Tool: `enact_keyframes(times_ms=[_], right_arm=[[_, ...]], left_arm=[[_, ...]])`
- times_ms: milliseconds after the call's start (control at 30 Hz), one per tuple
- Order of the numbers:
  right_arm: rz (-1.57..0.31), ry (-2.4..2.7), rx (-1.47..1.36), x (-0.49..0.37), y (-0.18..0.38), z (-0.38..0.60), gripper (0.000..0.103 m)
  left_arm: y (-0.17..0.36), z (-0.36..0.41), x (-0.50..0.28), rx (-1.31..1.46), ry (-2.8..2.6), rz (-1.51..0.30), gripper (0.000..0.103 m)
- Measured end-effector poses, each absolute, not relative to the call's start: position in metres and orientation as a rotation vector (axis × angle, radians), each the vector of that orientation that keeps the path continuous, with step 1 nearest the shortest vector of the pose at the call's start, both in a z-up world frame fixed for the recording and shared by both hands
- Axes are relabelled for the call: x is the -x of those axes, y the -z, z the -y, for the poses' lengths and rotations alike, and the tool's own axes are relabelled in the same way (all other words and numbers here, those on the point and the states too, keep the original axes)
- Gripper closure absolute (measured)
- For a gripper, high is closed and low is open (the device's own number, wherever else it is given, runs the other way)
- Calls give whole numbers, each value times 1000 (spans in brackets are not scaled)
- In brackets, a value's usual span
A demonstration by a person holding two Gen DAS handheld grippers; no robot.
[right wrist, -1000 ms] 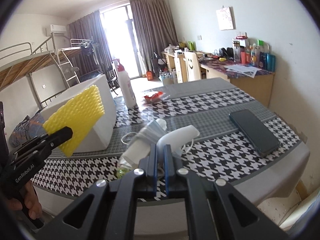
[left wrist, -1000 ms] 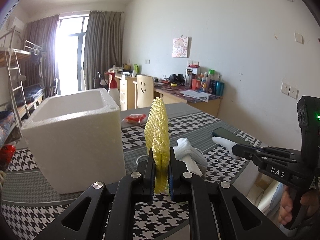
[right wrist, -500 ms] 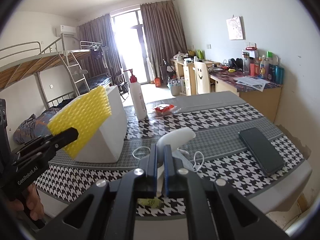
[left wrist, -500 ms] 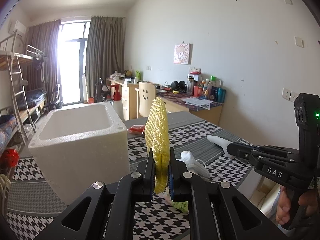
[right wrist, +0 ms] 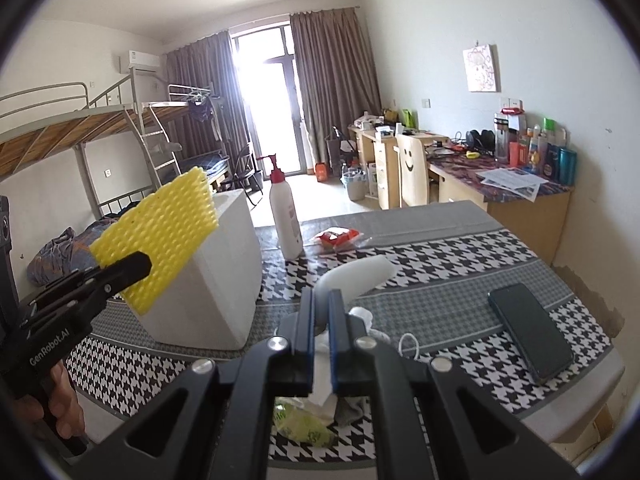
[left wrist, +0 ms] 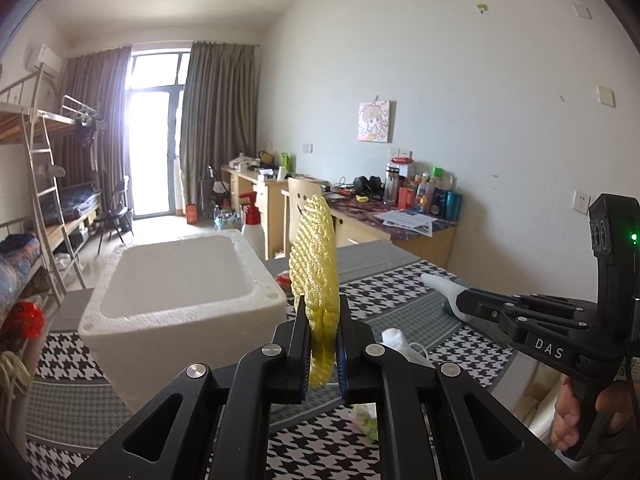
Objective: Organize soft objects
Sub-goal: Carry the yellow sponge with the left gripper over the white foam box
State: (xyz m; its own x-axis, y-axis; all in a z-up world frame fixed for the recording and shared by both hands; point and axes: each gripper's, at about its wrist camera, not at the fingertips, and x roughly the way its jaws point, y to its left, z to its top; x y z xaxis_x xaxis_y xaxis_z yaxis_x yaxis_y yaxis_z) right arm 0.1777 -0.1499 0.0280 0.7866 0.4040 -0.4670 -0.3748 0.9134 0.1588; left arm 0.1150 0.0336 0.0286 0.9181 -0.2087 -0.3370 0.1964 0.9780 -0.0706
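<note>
Both grippers have risen over the last second: the left gripper [left wrist: 323, 350], clenched on the yellow sponge [left wrist: 315, 268] at frame centre, now looks down into the foam box [left wrist: 180, 280] at left, so a drop seems near. The right gripper [right wrist: 320, 334] grips a white foam piece [right wrist: 354, 276] above the houndstooth table [right wrist: 460, 248], with bunk beds [right wrist: 80, 128] at upper left.
</note>
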Motion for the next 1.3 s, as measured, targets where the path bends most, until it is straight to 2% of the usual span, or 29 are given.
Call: enact_keyframes(times_ms=[1300], right_arm=[[-420, -595, 3, -210, -63, 96, 95]], left_arm=[[-49, -78, -127, 46, 27, -299, 92]])
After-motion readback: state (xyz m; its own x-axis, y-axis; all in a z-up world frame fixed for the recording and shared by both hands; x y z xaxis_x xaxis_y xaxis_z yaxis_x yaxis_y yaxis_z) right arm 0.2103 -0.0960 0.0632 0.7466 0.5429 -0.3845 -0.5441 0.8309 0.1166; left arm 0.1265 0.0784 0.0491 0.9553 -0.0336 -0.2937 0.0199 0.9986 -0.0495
